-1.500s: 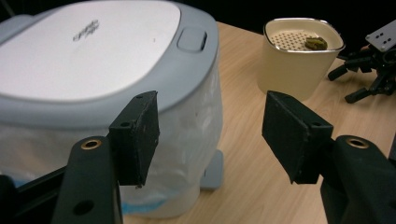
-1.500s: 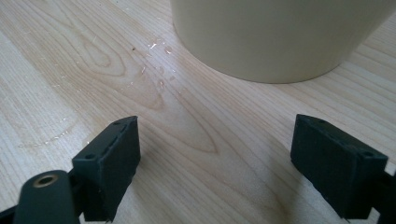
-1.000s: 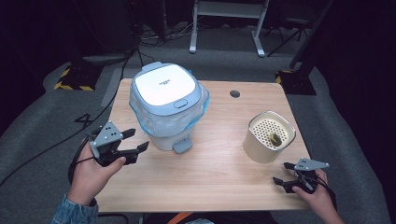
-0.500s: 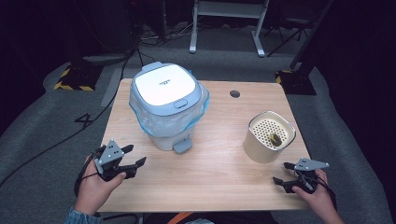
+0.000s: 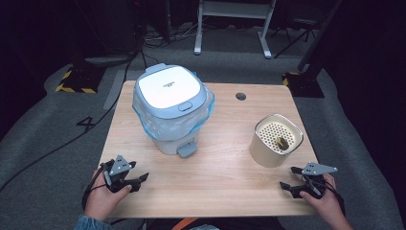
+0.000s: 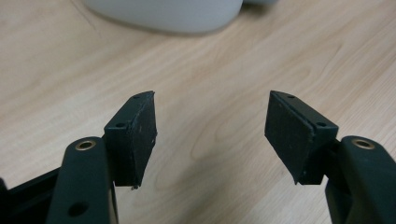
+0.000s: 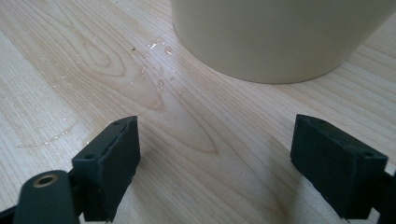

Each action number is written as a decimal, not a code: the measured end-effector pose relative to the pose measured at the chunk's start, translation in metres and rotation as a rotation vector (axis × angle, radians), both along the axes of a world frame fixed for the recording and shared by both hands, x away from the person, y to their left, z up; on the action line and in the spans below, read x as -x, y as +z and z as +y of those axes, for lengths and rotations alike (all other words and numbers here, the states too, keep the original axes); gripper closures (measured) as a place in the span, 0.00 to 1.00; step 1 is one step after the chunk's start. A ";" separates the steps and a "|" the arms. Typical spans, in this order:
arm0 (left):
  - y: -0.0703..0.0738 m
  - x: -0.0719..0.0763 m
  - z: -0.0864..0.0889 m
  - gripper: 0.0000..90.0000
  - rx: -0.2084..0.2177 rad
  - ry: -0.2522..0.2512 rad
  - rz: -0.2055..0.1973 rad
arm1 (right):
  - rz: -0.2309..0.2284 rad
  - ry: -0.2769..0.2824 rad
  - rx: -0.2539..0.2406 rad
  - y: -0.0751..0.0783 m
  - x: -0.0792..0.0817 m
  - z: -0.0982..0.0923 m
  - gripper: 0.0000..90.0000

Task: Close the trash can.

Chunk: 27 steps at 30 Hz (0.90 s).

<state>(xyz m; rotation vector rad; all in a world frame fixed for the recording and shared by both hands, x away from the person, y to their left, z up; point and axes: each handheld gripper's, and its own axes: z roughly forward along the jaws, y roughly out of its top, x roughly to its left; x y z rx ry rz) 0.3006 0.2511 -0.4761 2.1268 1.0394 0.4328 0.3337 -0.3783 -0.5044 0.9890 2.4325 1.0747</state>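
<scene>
Item one: my left gripper (image 5: 136,178), fingers (image 6: 135,135) spread, nothing between them, low over the desk (image 5: 225,187). Item two: my right gripper (image 5: 293,178), fingers (image 7: 112,163) likewise apart and empty. Ahead of those, near: cream strainer pot (image 5: 276,140). Beyond the left fingers: white lidded bin (image 5: 171,108).

Bare tabletop (image 5: 225,177) between bin (image 5: 170,112) and cream container (image 5: 275,143), both blocking farther reach

White pedal bin (image 5: 171,111), lid shut, blue liner, stands upright near cream perforated pot (image 5: 276,140).
</scene>
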 end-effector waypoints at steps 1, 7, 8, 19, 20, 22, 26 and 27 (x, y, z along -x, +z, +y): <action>-0.003 0.000 0.000 0.38 -0.004 0.001 0.010 | 0.000 0.000 0.000 0.000 0.000 0.000 0.18; -0.017 -0.001 -0.002 0.37 -0.018 0.009 0.046 | 0.000 0.000 0.000 0.000 0.000 0.000 0.18; -0.018 -0.001 -0.002 0.37 -0.025 0.012 0.054 | 0.000 0.000 0.000 0.000 0.000 0.000 0.18; -0.029 -0.003 0.000 0.16 -0.026 0.070 0.048 | 0.000 0.000 0.000 0.000 0.000 0.000 0.18; -0.029 -0.003 0.000 0.16 -0.028 0.069 0.049 | -0.001 0.000 0.000 0.000 0.000 0.000 0.18; -0.029 -0.004 -0.001 0.14 -0.033 0.070 0.047 | -0.001 0.000 0.000 0.000 0.000 0.000 0.18; -0.029 -0.004 -0.001 0.14 -0.031 0.072 0.048 | 0.000 0.000 0.000 0.000 0.000 0.000 0.18; -0.029 -0.004 -0.001 0.14 -0.031 0.071 0.048 | 0.000 0.000 0.000 0.000 0.000 0.000 0.18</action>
